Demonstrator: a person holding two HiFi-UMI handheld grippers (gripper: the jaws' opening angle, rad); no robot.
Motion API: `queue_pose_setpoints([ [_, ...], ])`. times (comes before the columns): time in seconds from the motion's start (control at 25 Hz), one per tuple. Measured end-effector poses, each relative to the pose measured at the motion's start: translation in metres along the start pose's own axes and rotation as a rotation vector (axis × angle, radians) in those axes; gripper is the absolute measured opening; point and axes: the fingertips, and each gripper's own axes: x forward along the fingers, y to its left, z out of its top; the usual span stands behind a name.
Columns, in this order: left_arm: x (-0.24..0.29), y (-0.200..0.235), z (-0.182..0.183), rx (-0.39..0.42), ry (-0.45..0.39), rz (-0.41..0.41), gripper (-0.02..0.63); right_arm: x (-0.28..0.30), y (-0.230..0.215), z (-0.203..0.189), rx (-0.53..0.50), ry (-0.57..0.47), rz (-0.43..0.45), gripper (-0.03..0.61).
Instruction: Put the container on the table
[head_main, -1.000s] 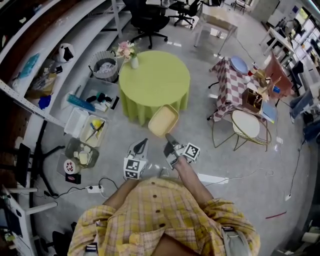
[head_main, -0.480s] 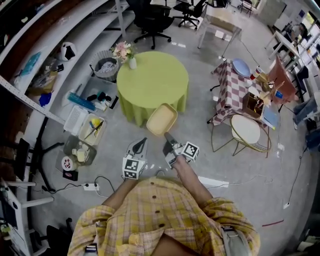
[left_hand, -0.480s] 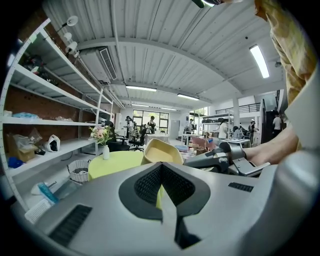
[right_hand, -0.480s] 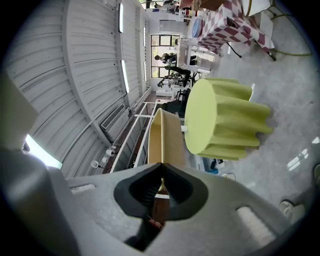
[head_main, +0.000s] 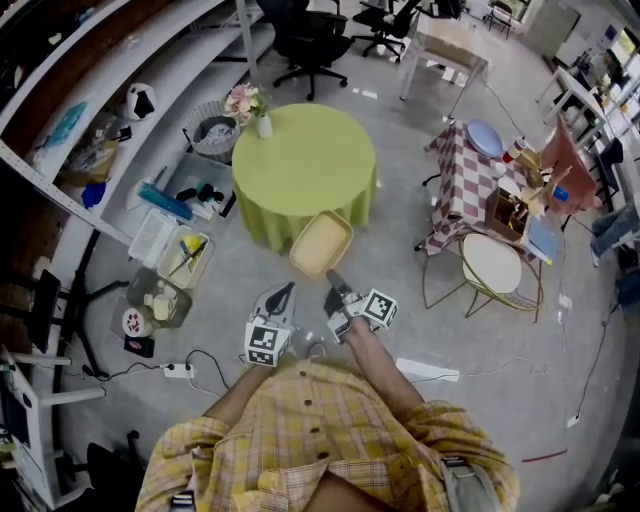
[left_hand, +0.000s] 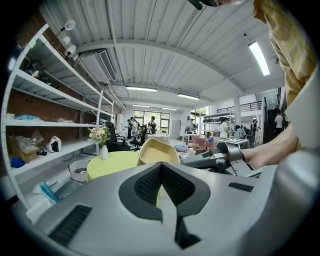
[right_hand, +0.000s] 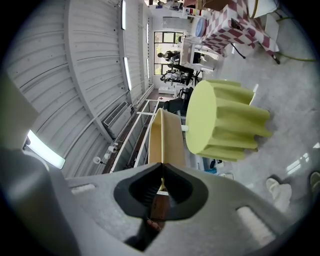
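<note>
A shallow yellow container (head_main: 321, 244) hangs level in front of me, its far end over the near skirt of the round green table (head_main: 305, 165). My right gripper (head_main: 333, 278) is shut on the container's near rim; in the right gripper view the rim (right_hand: 167, 137) runs edge-on out of the jaws toward the table (right_hand: 220, 120). My left gripper (head_main: 284, 291) is a little left of the container, shut and holding nothing. The left gripper view looks past its closed jaws (left_hand: 161, 166) to the container (left_hand: 157, 151) and the table (left_hand: 112, 164).
A small vase of flowers (head_main: 263, 122) stands at the table's far left edge. A wire wastebasket (head_main: 213, 133), floor bins (head_main: 170, 250) and shelving lie to the left. A checkered table (head_main: 470, 175) and a white round chair (head_main: 492, 258) stand to the right. Cables (head_main: 180, 372) trail on the floor.
Both grippers and the held container have moved a little closer to the green table. The right gripper's hold on the rim is unchanged and the left stays shut.
</note>
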Motion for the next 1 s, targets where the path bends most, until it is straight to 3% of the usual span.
queue_pose_setpoints([
  [0.12, 0.000, -0.004, -0.004, -0.013, 0.000, -0.006, 0.003, 0.000, -0.002, 0.000, 0.016, -0.005, 0.024, 0.012],
  [0.6, 0.033, 0.018, -0.003, -0.036, -0.022, -0.014, 0.005, 0.022, -0.016, 0.023, 0.012, -0.034, -0.022, 0.012],
  [0.72, 0.050, 0.030, -0.004, -0.050, -0.023, -0.017, 0.003, 0.033, -0.023, 0.032, 0.006, -0.031, -0.050, 0.012],
  [1.0, 0.100, 0.074, 0.013, -0.057, -0.050, -0.032, 0.004, 0.080, -0.025, 0.073, -0.004, -0.064, -0.021, 0.012],
])
